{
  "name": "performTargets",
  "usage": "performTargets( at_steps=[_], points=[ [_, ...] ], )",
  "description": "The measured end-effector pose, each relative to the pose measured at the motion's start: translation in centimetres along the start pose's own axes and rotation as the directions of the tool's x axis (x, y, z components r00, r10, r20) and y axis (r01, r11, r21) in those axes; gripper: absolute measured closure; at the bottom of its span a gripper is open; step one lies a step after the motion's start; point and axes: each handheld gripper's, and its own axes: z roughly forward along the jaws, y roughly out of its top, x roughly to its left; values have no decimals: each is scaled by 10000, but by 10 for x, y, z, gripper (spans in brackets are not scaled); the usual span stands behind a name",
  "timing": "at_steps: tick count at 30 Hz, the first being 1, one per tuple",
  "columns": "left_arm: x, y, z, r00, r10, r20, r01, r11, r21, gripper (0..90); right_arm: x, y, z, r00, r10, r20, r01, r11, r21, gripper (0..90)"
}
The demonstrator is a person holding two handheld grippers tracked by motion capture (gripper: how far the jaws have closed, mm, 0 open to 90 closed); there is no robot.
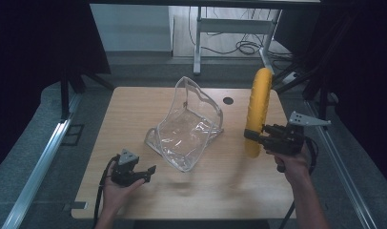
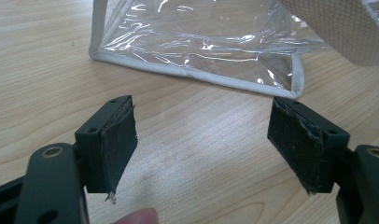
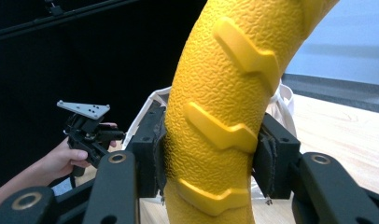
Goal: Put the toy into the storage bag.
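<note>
A clear plastic pouch [image 1: 187, 125] with white edging stands open in the middle of the wooden table [image 1: 134, 109]. My right gripper [image 1: 257, 138] is shut on a yellow ring-shaped toy [image 1: 257, 110], held upright above the table's right side. Seen up close in the right gripper view, the textured yellow ring [image 3: 225, 107] has raised zigzag ridges and is pressed between both pads. At the table's front left, my left gripper [image 1: 151, 172] is open and empty. Its own view has the pouch's [image 2: 197, 42] bottom edge just beyond the open gripper [image 2: 201, 149].
A round cable hole [image 1: 228, 100] sits in the table's far edge. Metal rails [image 1: 44, 157] run along both sides of the table. Behind it stands a white desk frame [image 1: 229, 28] with cables on the floor. Bare wood lies between the grippers.
</note>
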Motion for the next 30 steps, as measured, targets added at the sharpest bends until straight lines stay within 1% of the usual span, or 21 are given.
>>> performTargets(
  at_steps=[10,11,17,20,25,30],
  points=[
    [0,0,0,10000,19,4,-19,10000,35,238,9,9,-1,9997,-180,-147,173,9988,-451,513],
    [0,0,1,10000,12,25,-12,10000,23,238,12,11,-1,9996,-207,-181,196,9982,-574,513],
    [0,0,0,10000,14,32,-14,10000,23,238,15,17,0,9994,-230,-273,207,9966,-801,512],
    [0,0,0,10000,-1,18,1,10000,10,238,18,22,1,9990,-332,-311,300,9948,-973,512],
    [0,0,0,10000,4,17,-4,10000,-6,238,22,27,3,9985,-429,-327,392,9934,-1075,512],
    [0,0,0,10000,3,14,-3,10000,1,238,25,29,6,9985,-429,-344,386,9925,-1164,512]
  ],
)
